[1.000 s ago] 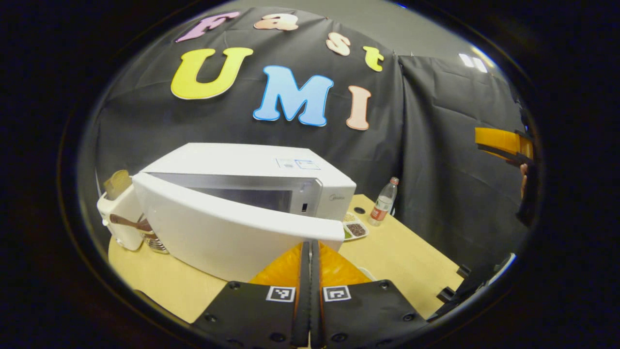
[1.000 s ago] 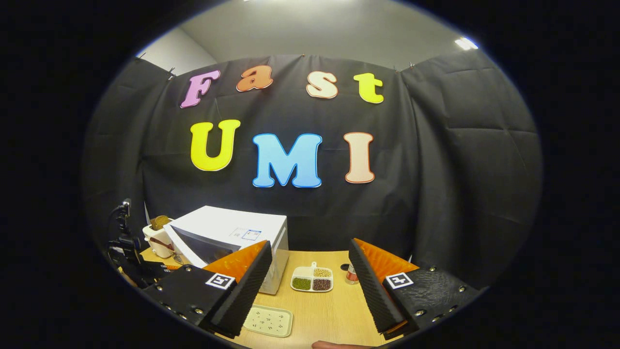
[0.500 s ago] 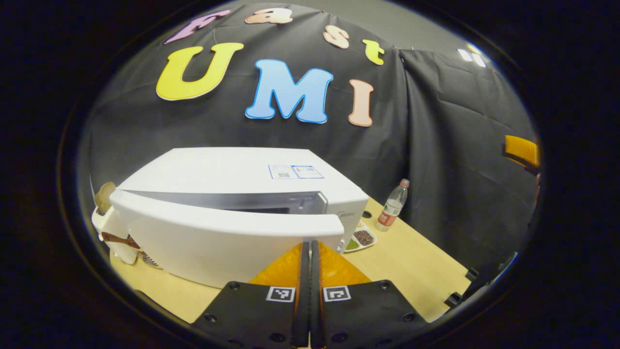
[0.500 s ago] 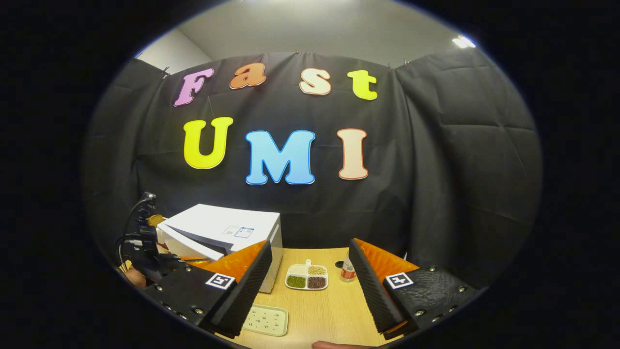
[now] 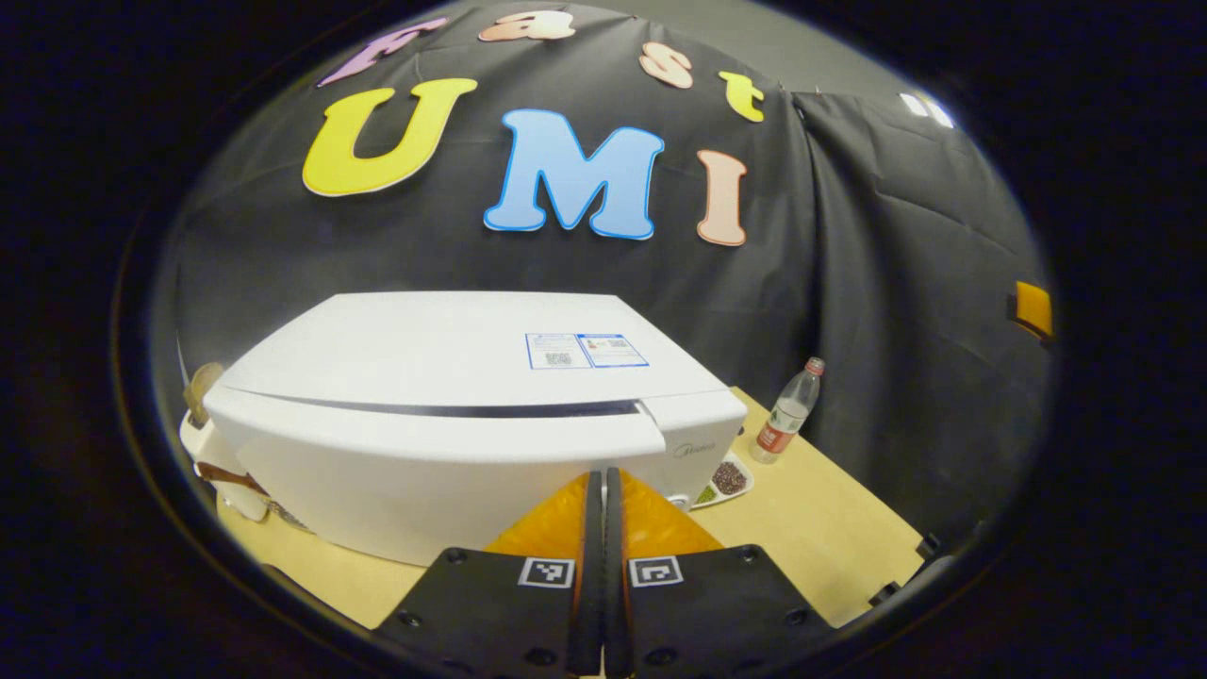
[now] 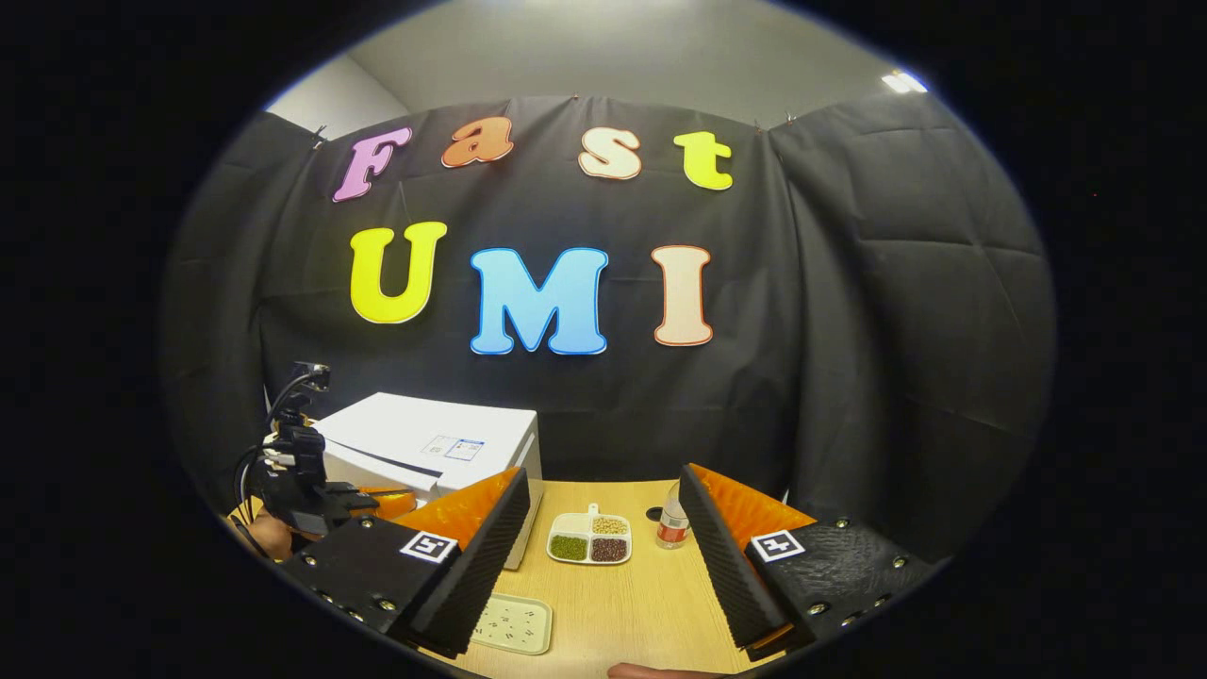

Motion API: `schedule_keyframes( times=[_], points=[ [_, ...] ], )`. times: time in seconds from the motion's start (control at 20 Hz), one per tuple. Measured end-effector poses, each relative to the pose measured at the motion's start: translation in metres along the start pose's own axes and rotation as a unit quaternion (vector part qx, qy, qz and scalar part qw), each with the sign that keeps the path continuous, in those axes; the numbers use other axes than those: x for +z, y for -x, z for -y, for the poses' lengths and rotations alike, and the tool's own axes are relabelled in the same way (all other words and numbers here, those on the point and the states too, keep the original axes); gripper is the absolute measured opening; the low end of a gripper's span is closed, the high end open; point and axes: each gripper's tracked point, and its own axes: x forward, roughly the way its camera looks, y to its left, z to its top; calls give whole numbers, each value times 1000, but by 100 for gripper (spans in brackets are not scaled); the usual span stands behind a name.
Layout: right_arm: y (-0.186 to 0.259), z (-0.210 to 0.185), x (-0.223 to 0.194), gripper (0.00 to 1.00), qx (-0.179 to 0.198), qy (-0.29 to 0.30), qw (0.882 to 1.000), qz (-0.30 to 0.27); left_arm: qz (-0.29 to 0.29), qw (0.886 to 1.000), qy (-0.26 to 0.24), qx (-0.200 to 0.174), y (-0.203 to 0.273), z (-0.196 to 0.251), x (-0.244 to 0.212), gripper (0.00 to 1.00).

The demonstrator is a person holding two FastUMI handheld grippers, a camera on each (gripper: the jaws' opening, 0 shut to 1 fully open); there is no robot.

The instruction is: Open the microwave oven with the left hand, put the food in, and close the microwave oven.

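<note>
Microwave oven [image 5: 443, 415] door is seen nearly shut, interior hidden; left tool [image 5: 603, 509] pressed together, right tool [image 6: 603, 556] spread.

The white box-shaped microwave oven's door [image 5: 424, 471] now sits flush, no longer ajar, just ahead of the left gripper's [image 5: 603, 486] pressed-together fingertips, which have followed it in.

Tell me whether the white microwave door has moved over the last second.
Yes. The white microwave door has swung shut toward the white microwave body: the gap along its top edge has narrowed to a thin dark line. The left gripper, fingers together, is at its front.
</note>
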Motion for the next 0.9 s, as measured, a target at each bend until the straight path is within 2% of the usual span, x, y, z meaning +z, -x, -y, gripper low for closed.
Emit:
schedule_keyframes(
  times=[0.3, 0.4, 0.6, 0.65, 0.7, 0.8, 0.9],
  points=[
    [-13, -3, -2, 98, 4, -14, 1000, -5, 9, 1000, 16, 10, -8, -4, 6, 7],
    [-12, -7, -1, 98, 9, -11, 1000, -5, -7, 999, 35, 15, -14, -5, 2, 7],
    [0, -8, 1, 98, 6, -4, 1000, -1, 2, 1000, 24, 12, -15, -6, 6, 7],
    [4, -5, 1, 98, 1, 1, 1000, 0, -2, 999, 23, 24, -11, -9, 7, 7],
    [8, -2, -1, 97, -3, 3, 1000, 0, 12, 999, 20, 32, -5, -10, 15, 7],
    [16, 0, 0, 97, -10, 4, 1000, 3, 49, 998, 22, 22, 16, -1, 41, 6],
    [21, -1, 0, 98, -13, 1, 1000, 5, 78, 997, 17, 16, 44, 9, 64, 10]
  ],
)
